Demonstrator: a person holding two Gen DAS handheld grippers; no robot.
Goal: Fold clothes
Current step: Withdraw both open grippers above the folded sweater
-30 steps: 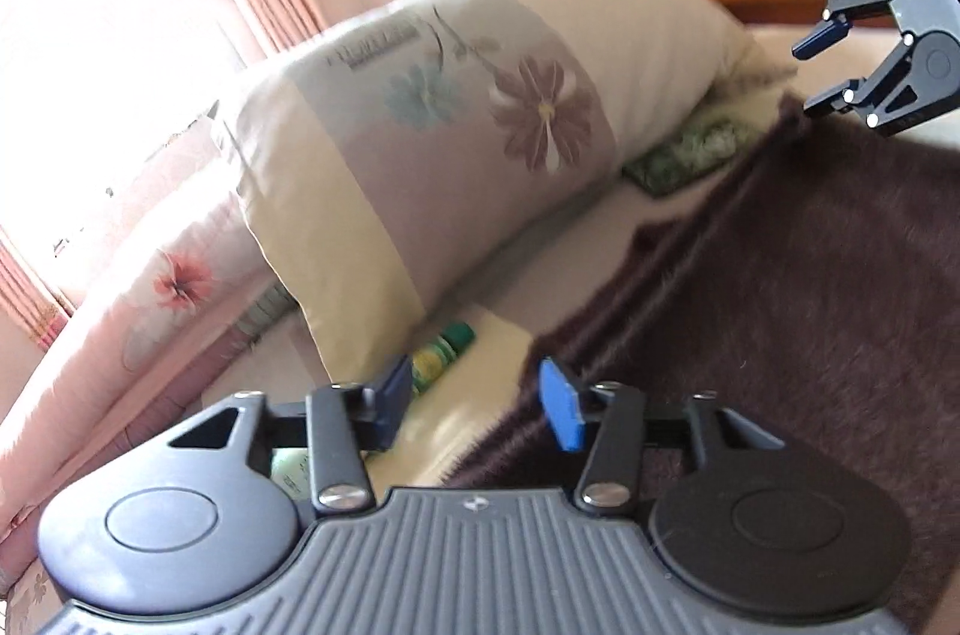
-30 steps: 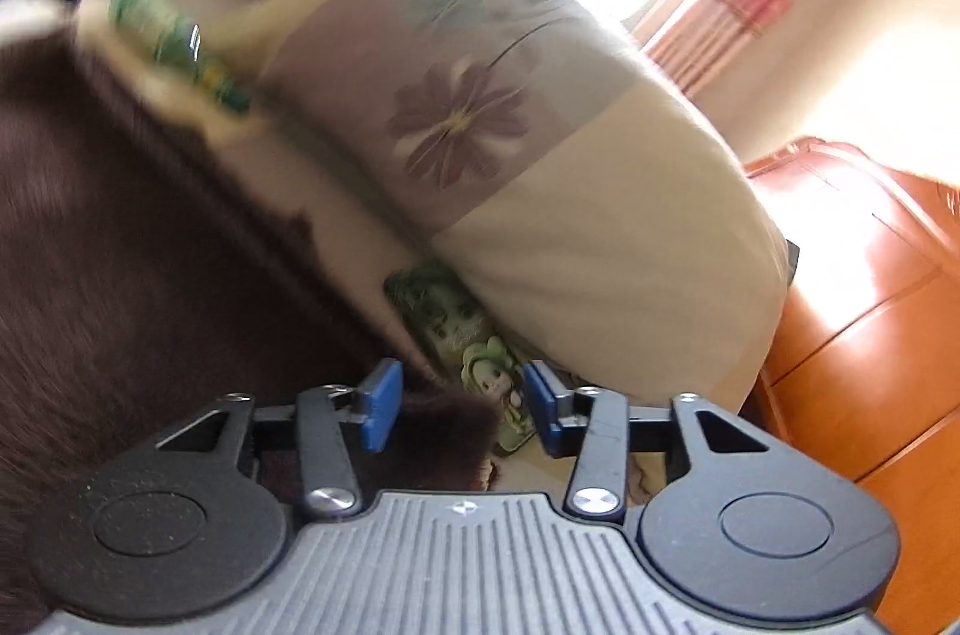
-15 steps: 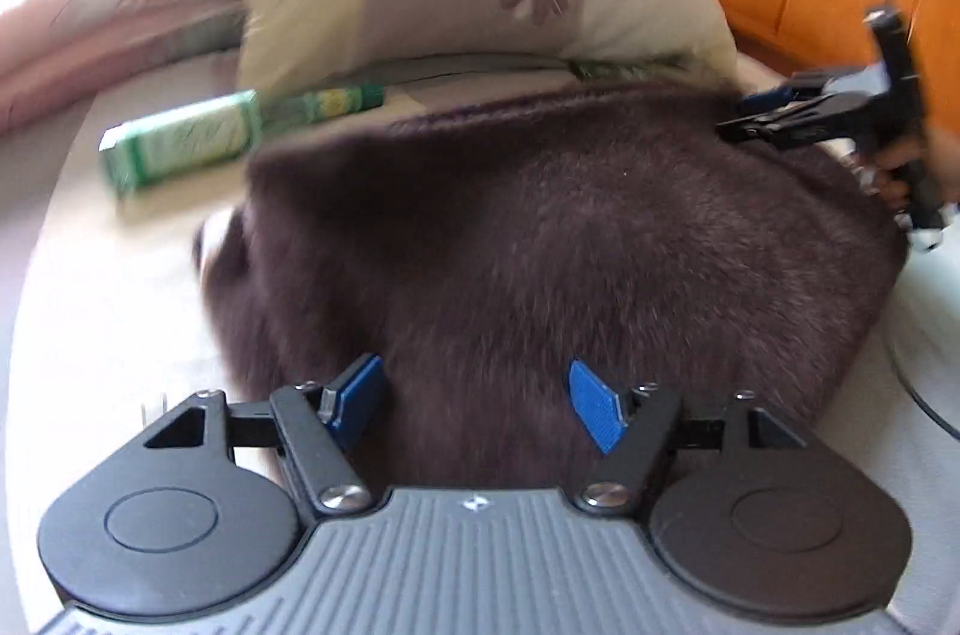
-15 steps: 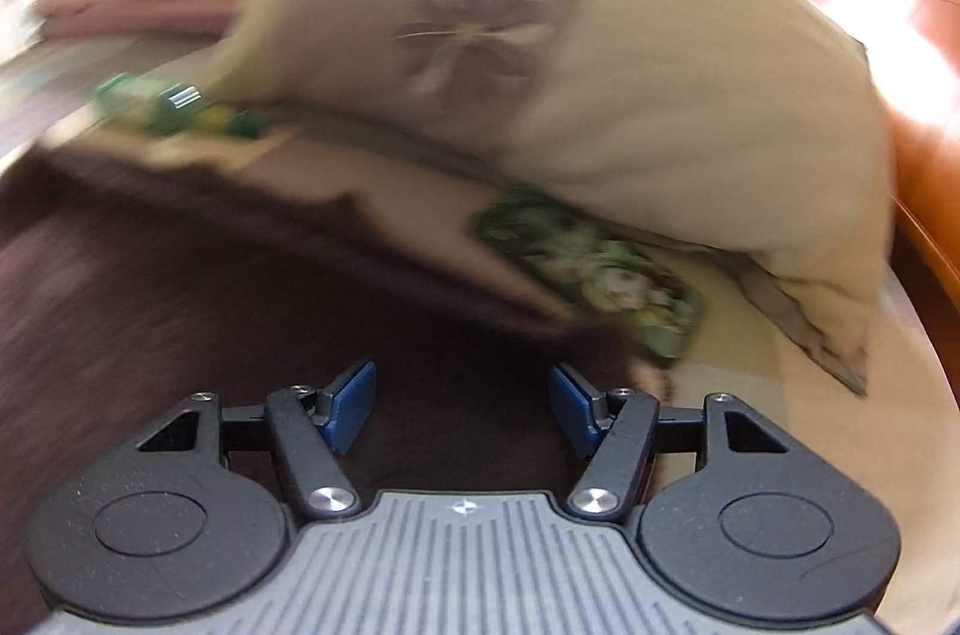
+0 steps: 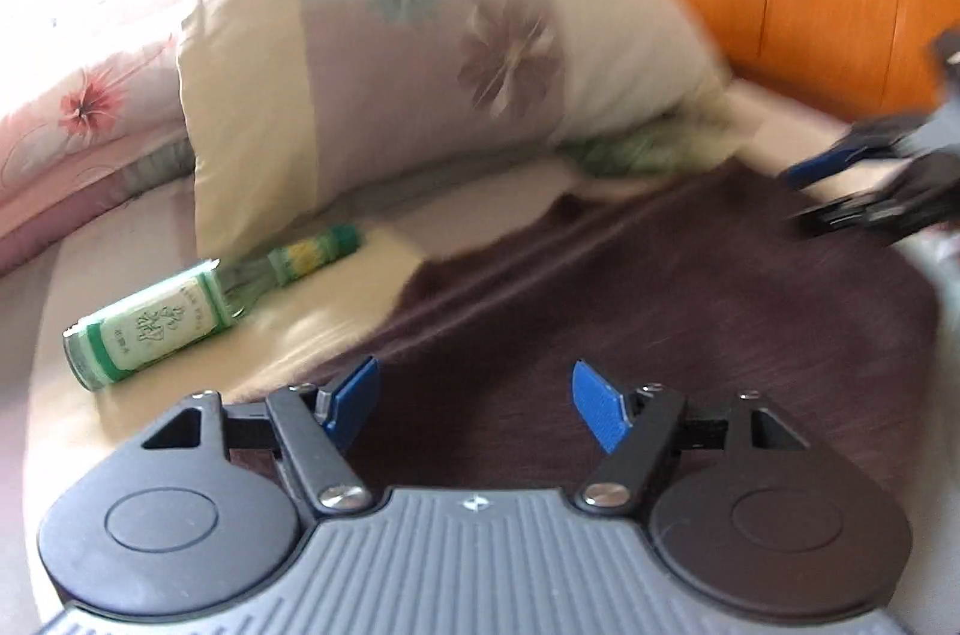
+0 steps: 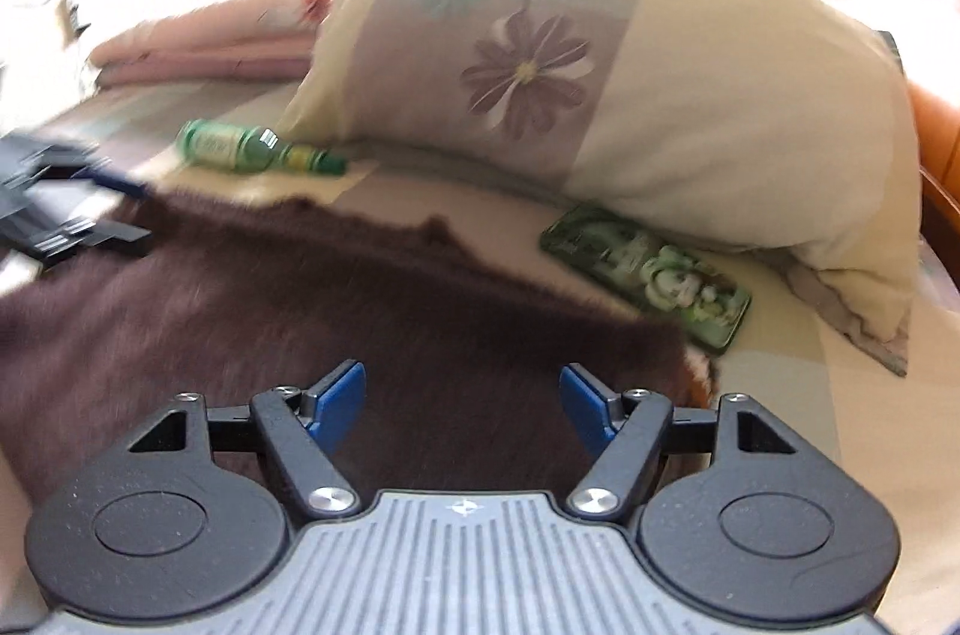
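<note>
Both hand-held grippers have pulled back, open, over brown garment.

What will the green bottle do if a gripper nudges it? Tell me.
The green bottle lies on its side on the bed, so it would likely roll. It looks like glass, probably slick and breakable, though the soft bedding should slow it.

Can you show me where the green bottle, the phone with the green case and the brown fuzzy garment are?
green bottle (image 5: 153, 329): left wrist view, on its label.
phone (image 6: 648, 275): right wrist view, middle of its green patterned case.
brown garment (image 6: 360, 299): right wrist view, middle of its fuzzy surface.
</note>
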